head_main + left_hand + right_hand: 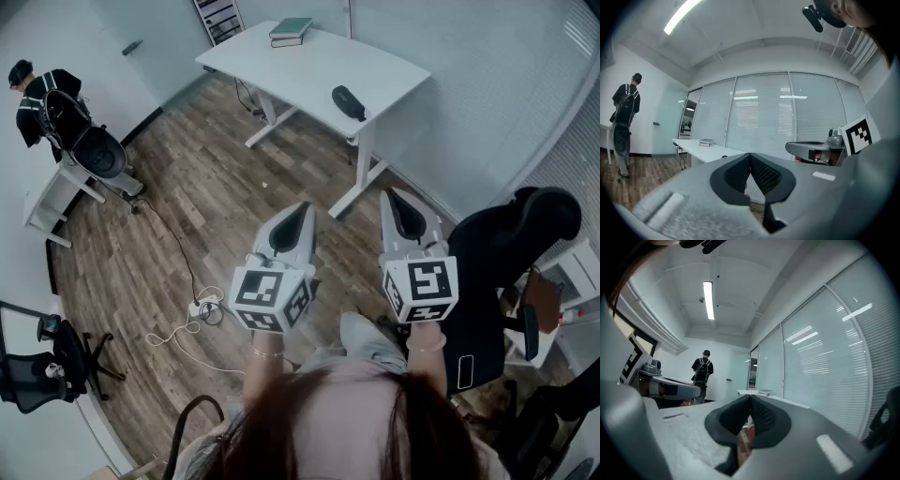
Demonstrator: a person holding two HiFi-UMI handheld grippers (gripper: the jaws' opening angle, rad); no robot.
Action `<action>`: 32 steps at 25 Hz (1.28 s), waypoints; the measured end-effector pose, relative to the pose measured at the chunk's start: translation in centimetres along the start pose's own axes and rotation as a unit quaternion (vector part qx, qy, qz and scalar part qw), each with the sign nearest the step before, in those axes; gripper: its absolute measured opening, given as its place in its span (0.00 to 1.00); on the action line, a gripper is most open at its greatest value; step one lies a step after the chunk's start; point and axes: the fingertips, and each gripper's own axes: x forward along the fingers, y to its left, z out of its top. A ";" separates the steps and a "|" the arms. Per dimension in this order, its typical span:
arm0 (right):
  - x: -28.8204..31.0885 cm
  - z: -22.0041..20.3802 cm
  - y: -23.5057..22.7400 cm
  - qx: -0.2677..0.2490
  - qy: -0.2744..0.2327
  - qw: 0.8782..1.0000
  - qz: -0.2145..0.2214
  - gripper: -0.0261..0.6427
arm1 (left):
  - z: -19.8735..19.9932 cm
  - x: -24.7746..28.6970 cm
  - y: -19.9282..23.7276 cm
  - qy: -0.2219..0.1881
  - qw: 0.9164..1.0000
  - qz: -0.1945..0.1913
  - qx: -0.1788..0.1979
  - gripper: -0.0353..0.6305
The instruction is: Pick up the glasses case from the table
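Observation:
A dark oblong glasses case (pixel 349 102) lies near the right end of a white table (pixel 300 75) across the room. My left gripper (pixel 302 208) and right gripper (pixel 390 196) are held level side by side in front of me, well short of the table. Both are shut with nothing between the jaws. In the left gripper view my left gripper (pixel 750 155) shows its tips meeting, and the white table (pixel 701 149) is far off at the left. The right gripper (pixel 750 398) looks the same in the right gripper view, with the table (pixel 759 394) small beyond it.
A stack of books (pixel 291 31) sits at the table's far end. A person in black (pixel 37 94) stands by a small desk at the left. A black office chair (pixel 511 253) is close on my right, another chair (pixel 47 361) at lower left. Cables and a power strip (pixel 202 309) lie on the wood floor.

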 end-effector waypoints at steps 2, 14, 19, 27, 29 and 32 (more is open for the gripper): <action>0.3 0.2 -0.9 0.010 -0.010 1.000 -0.005 0.04 | 0.1 0.9 -0.1 -0.001 1.000 -0.002 -0.001 0.07; 3.2 -0.3 -4.1 0.036 -0.011 0.999 0.013 0.04 | -0.1 6.7 -1.0 0.007 1.000 -0.026 0.003 0.07; 4.9 -0.3 -5.7 0.034 -0.013 0.999 0.015 0.04 | -0.1 9.4 -1.5 0.012 0.999 -0.037 0.010 0.07; 7.9 -0.5 -8.5 0.027 -0.013 0.999 0.027 0.04 | 0.2 13.7 -1.7 0.016 0.999 -0.039 0.015 0.07; 8.6 -0.5 -9.0 0.023 -0.013 0.999 0.028 0.04 | 0.4 14.5 -1.6 0.016 0.999 -0.037 0.016 0.07; 9.7 -0.9 -9.8 0.011 -0.008 0.999 0.032 0.04 | 0.3 15.9 -1.3 0.016 0.999 -0.034 0.016 0.07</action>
